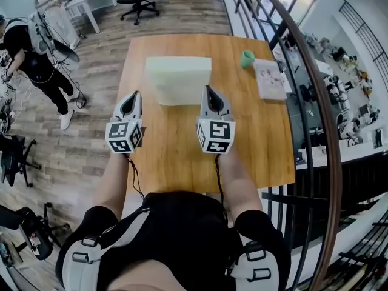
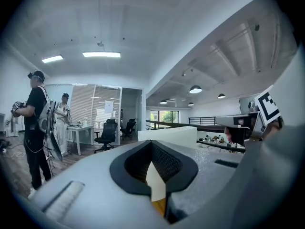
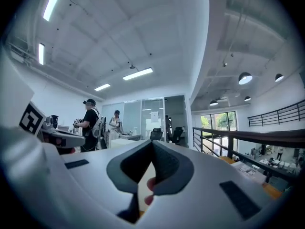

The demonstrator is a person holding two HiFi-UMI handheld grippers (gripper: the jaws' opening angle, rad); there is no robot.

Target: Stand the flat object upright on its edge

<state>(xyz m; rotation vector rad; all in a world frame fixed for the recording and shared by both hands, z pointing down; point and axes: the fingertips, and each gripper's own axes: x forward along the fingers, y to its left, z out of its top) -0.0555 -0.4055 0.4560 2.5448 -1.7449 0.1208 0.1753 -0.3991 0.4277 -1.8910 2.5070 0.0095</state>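
Left hand-held gripper [image 1: 136, 96] and right hand-held gripper [image 1: 208, 91] sit closed, empty; only head view shows cup [image 1: 247, 59].

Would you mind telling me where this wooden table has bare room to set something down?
The near half of the table, in front of the pale block, is bare, though the left claw and right claw hover above it. The far right is crowded with a green cup and booklet.

The flat block [image 1: 178, 79] is showing pale cream against the warm orange-brown wood of the tabletop [image 1: 176, 156]. At its two o'clock a cup [image 1: 247, 59] is showing mint green. The left claw [image 1: 134, 96] and right claw [image 1: 208, 91] are showing grey, each wearing a black-and-white square-patterned cube.
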